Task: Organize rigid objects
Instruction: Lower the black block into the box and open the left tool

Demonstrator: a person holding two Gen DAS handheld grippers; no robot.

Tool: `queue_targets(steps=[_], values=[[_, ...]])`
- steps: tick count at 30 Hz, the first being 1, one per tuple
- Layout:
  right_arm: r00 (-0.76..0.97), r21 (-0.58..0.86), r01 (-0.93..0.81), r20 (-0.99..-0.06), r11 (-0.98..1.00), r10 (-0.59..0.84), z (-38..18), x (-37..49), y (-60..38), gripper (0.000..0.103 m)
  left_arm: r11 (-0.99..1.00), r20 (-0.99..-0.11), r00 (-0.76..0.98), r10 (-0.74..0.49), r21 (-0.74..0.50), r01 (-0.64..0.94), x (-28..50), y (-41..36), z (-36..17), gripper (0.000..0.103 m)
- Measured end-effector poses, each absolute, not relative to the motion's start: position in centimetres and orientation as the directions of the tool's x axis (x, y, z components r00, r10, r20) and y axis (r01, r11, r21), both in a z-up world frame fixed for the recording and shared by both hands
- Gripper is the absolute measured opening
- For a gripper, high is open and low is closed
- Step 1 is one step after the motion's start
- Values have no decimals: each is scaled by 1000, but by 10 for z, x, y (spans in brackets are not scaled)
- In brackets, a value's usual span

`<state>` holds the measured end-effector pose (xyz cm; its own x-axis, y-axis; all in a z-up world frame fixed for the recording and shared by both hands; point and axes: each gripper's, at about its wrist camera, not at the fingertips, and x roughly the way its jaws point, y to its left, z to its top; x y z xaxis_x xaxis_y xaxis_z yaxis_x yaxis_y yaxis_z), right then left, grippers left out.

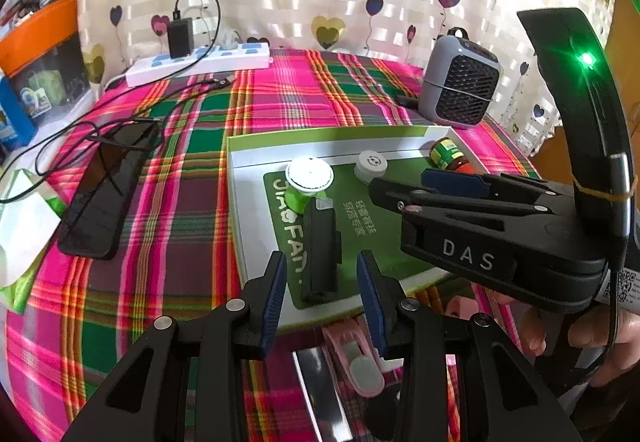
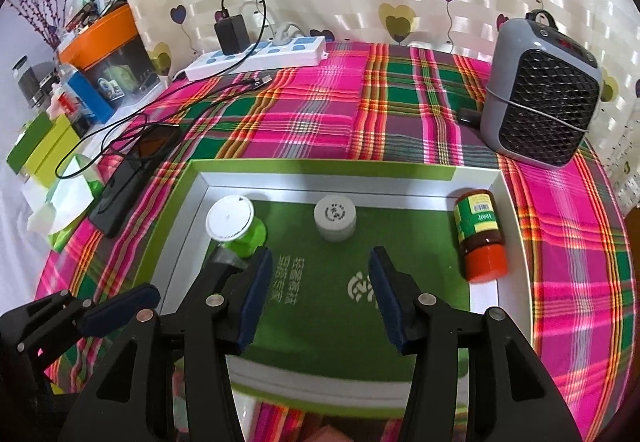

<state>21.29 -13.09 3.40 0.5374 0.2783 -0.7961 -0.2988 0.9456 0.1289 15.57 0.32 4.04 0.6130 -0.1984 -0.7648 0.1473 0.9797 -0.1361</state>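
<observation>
While it lies flat in the green tray [image 1: 256, 226], the black lighter [image 1: 319, 248], slim with a clear cap, points lengthwise away from me toward the green cup [image 1: 308, 182]. My left gripper [image 1: 322, 292] stands half open around it, untouched; my right gripper [image 2: 320, 292] gapes empty.

Both grippers tilt steeply downward, side by side. The left gripper [image 1: 322, 282] has its jaws apart, gripping nothing. The right gripper [image 2: 318, 298] gapes wider, also empty. A hand [image 1: 600, 346] grips its handle.
</observation>
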Motion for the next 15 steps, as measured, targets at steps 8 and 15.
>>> queue_targets(steps=[8,15], values=[[553,142,-287,-783,947,285,40,188,-137,51,978,-754,625,-204,-137,154,137,3,48,35],[567,153,-281,-770,947,293,43,164,-144,51,979,-741,640,-203,-139,148,119,8,55,35]])
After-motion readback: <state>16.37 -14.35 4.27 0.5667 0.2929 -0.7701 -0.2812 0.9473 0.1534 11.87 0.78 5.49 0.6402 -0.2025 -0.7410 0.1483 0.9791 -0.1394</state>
